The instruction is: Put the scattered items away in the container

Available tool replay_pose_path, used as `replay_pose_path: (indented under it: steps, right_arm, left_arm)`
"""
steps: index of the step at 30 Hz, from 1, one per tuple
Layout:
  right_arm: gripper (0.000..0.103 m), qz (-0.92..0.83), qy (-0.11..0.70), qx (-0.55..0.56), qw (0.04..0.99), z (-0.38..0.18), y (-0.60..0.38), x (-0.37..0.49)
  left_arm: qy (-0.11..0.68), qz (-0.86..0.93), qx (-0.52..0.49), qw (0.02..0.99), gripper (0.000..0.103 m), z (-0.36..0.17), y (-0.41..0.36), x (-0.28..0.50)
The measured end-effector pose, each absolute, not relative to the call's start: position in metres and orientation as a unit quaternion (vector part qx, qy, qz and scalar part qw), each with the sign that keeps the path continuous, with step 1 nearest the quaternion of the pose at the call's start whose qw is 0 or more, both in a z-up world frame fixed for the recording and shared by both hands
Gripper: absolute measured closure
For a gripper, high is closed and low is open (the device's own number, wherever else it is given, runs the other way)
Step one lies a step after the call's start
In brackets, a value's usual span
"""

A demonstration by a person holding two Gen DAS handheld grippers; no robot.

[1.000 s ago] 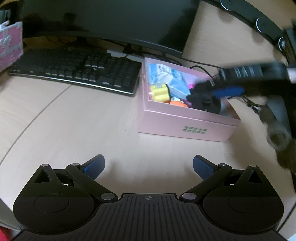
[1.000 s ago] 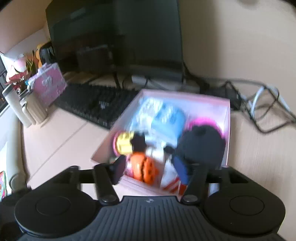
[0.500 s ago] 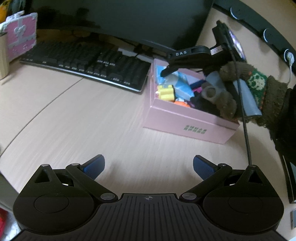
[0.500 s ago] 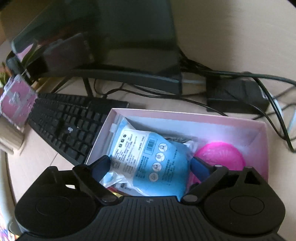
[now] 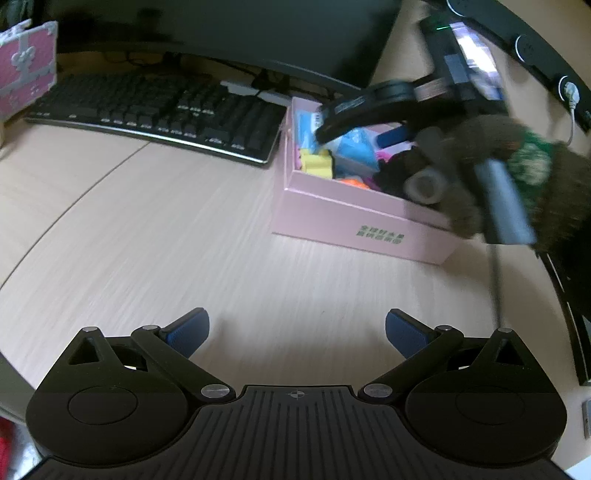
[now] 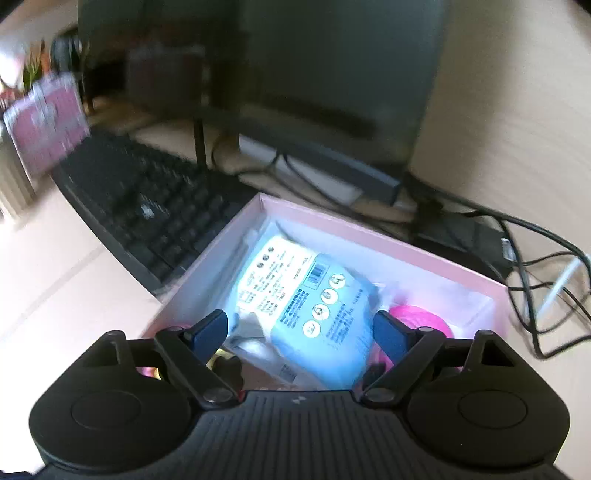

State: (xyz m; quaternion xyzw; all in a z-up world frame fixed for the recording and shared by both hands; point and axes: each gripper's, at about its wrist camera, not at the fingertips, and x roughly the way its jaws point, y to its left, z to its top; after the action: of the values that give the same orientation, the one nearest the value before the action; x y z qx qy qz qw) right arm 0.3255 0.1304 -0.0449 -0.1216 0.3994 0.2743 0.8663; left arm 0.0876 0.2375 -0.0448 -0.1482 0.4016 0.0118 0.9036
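Note:
A pink box (image 5: 343, 221) stands on the wooden desk and holds several items: a light blue packet (image 6: 306, 310), a yellow toy (image 5: 316, 164), an orange item (image 5: 352, 181) and a magenta round item (image 6: 421, 319). My right gripper (image 6: 301, 328) is open and empty, hovering over the box (image 6: 369, 229) above the blue packet. In the left wrist view it shows over the box (image 5: 369, 110), held by a gloved hand (image 5: 517, 177). My left gripper (image 5: 295, 330) is open and empty above bare desk, in front of the box.
A black keyboard (image 5: 162, 110) lies left of the box, under a dark monitor (image 5: 229, 33). A pink patterned case (image 5: 26, 66) stands at far left. Cables and a black adapter (image 6: 465, 236) lie behind the box on the right.
The right gripper let go of the dark item into the box a second ago, then pulled back and up over the box. The left gripper shifted slightly; the box looks nearer now.

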Motion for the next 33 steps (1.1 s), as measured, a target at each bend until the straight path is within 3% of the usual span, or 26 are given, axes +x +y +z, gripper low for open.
replay_pose_path:
  steps: [5, 7, 8, 20, 33]
  right_arm:
    - [0.012, 0.264, 0.357, -0.087, 0.892, -0.01, 0.085, 0.282]
    - [0.001, 0.256, 0.342, -0.069, 0.901, -0.001, 0.062, 0.258]
    - [0.0, 0.25, 0.334, -0.062, 0.907, 0.001, 0.05, 0.245]
    - [0.0, 0.219, 0.342, -0.125, 0.905, -0.046, -0.035, 0.116]
    - [0.0, 0.264, 0.33, -0.112, 0.899, -0.089, -0.122, 0.095]
  left_arm:
    - [0.392, 0.0, -0.134, 0.91, 0.0, -0.046, 0.234, 0.09]
    - [0.388, -0.006, -0.128, 0.913, 0.0, -0.049, 0.23, 0.091]
    - [0.387, -0.007, -0.126, 0.914, 0.0, -0.051, 0.227, 0.092]
    - [0.333, -0.002, -0.096, 0.938, 0.0, -0.078, 0.161, 0.087]
    - [0.329, 0.085, -0.034, 0.94, 0.0, -0.096, 0.105, 0.084]
